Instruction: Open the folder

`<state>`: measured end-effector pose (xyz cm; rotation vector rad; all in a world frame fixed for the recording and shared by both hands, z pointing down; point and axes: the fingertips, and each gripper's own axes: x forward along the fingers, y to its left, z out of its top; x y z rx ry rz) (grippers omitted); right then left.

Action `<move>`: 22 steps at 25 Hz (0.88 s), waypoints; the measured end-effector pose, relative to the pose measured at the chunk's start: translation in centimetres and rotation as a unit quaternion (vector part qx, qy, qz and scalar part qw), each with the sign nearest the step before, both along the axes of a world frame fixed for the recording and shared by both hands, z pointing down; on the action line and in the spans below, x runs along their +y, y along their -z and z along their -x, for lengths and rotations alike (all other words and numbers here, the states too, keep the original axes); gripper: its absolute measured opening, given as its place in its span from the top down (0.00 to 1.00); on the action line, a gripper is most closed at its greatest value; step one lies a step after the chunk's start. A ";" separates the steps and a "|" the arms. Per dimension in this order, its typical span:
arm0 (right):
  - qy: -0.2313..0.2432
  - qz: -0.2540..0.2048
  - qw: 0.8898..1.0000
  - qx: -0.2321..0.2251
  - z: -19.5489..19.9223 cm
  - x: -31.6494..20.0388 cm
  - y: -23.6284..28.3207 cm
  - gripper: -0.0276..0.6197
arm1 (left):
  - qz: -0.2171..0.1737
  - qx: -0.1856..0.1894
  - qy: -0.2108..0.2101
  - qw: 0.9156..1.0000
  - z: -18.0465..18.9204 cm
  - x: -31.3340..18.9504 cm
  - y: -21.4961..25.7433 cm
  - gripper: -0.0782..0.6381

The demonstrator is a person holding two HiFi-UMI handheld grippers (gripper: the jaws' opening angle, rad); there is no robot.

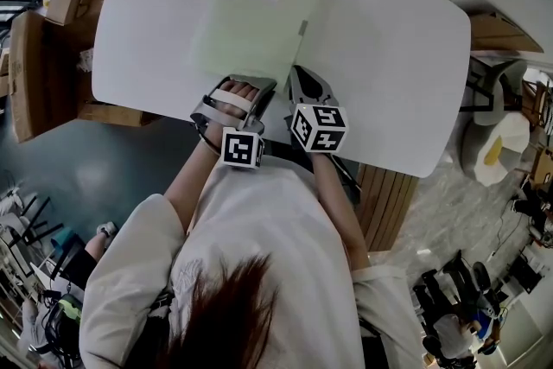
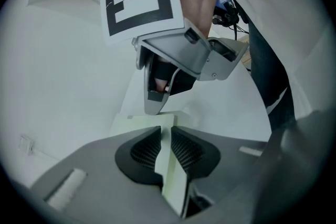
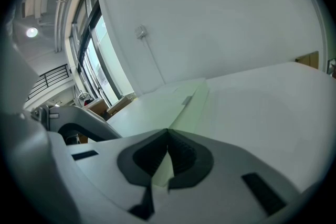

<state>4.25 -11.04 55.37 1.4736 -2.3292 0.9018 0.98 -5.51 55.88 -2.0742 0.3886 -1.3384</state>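
Observation:
A pale green folder [image 1: 251, 22] lies closed and flat on the white table [image 1: 389, 56], with a white label on its cover. My left gripper [image 1: 251, 83] is at the folder's near edge. In the left gripper view the pads of the left gripper [image 2: 164, 140] press on a pale green sheet edge of the folder [image 2: 140, 124]. My right gripper [image 1: 302, 73] sits just to the right, at the near right corner. In the right gripper view its jaws [image 3: 168, 152] are closed on the folder's edge [image 3: 176, 102]. The right gripper's tip [image 2: 156, 98] shows just beyond the left one.
Cardboard boxes [image 1: 34, 73] stand beside the table's left end. A white chair [image 1: 501, 143] and more clutter are on the floor to the right. A wooden panel [image 1: 384, 203] stands under the table's near edge. Windows [image 3: 100, 76] line the far wall.

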 end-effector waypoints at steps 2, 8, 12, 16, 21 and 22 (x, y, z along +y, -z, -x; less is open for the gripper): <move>0.001 0.000 1.000 0.002 0.1 0.0 0.0 0.95 | 0.006 0.002 0.004 1.000 0.1 0.0 -0.1 0.81; 0.011 -0.002 1.000 0.010 0.1 0.1 0.0 0.95 | 0.031 0.015 0.018 0.999 0.0 0.0 -0.3 0.83; 0.021 -0.005 1.000 0.018 0.1 0.1 0.0 0.95 | 0.043 0.030 0.025 0.998 -0.2 0.0 -0.3 0.84; 0.028 -0.010 0.999 0.031 0.2 0.2 0.0 0.95 | 0.051 0.047 0.037 0.997 -0.2 0.0 0.2 0.85; 0.031 -0.010 0.999 0.038 0.0 0.4 0.1 0.95 | 0.054 0.064 0.045 0.995 -0.3 -0.2 1.0 0.87; 0.032 -0.010 0.999 0.039 0.0 0.4 0.1 0.95 | 0.056 0.067 0.047 0.995 -0.3 -0.2 1.2 0.87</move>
